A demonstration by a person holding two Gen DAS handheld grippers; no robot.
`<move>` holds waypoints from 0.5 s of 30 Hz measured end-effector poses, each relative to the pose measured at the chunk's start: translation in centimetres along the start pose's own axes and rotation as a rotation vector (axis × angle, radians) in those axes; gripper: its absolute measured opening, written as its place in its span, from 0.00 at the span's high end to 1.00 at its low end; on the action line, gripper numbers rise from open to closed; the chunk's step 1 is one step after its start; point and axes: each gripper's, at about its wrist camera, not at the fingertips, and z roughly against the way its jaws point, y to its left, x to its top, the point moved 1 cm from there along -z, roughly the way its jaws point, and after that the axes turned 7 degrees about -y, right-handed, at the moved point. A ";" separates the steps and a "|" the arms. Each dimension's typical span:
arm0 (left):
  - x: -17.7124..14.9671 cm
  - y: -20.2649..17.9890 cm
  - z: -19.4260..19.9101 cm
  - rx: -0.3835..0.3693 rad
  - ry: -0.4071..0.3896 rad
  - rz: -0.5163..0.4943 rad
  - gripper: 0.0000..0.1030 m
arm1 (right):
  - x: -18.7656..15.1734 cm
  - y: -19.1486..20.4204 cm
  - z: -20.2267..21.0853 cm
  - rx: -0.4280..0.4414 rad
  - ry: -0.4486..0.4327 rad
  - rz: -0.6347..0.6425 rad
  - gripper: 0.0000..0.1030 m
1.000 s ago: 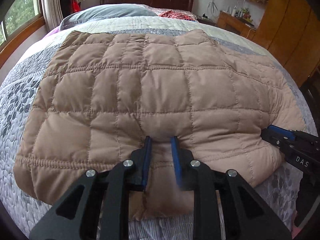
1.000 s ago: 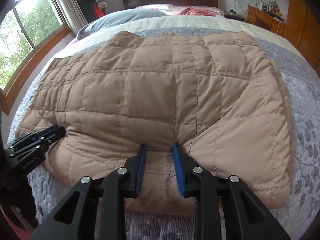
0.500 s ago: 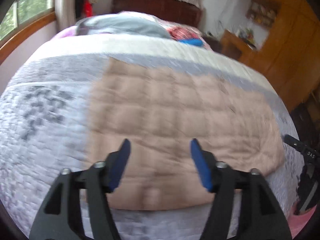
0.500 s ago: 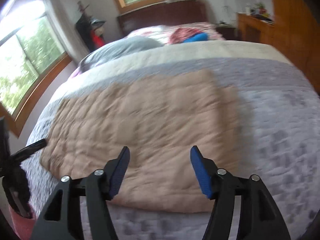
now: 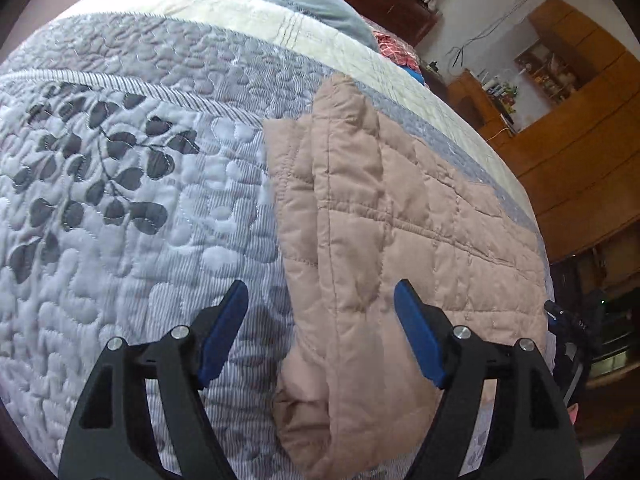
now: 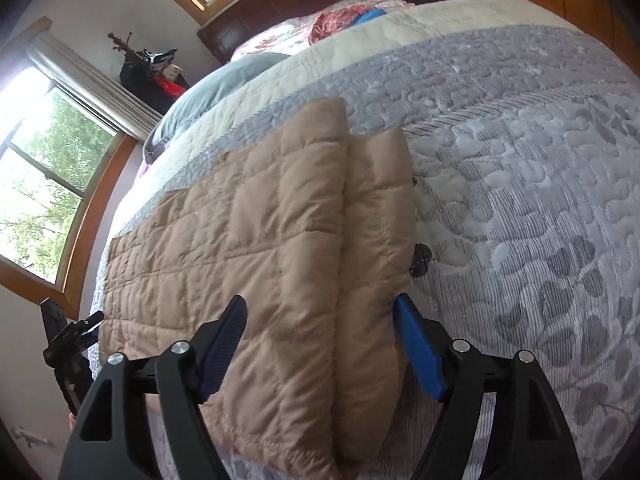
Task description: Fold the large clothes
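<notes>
A tan quilted jacket (image 5: pixel 392 224) lies flat on the bed, folded into a wide band. My left gripper (image 5: pixel 321 320) is open and empty, hovering just above the jacket's left end, its jaws straddling that edge. My right gripper (image 6: pixel 320 324) is open and empty above the jacket's right end (image 6: pixel 304 248), where a folded flap lies along the edge. A small dark toggle (image 6: pixel 422 258) sticks out at that edge. Each gripper shows small in the other's view: the right one (image 5: pixel 568 320) and the left one (image 6: pixel 74 332).
The grey quilted bedspread (image 5: pixel 120 208) with a leaf print covers the bed. A grey pillow (image 6: pixel 208 92) and red patterned bedding (image 6: pixel 340 20) lie at the head. Wooden cabinets (image 5: pixel 580 152) stand to the right, windows (image 6: pixel 48 168) to the left.
Both grippers let go of the jacket's near edge and opened wide. They moved apart, the left to the jacket's left end and the right to its right end, and both tilted.
</notes>
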 end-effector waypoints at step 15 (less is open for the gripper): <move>0.5 -5.3 -5.8 -0.087 0.050 -0.023 0.65 | 0.2 -0.8 -3.4 0.149 0.079 -0.090 0.72</move>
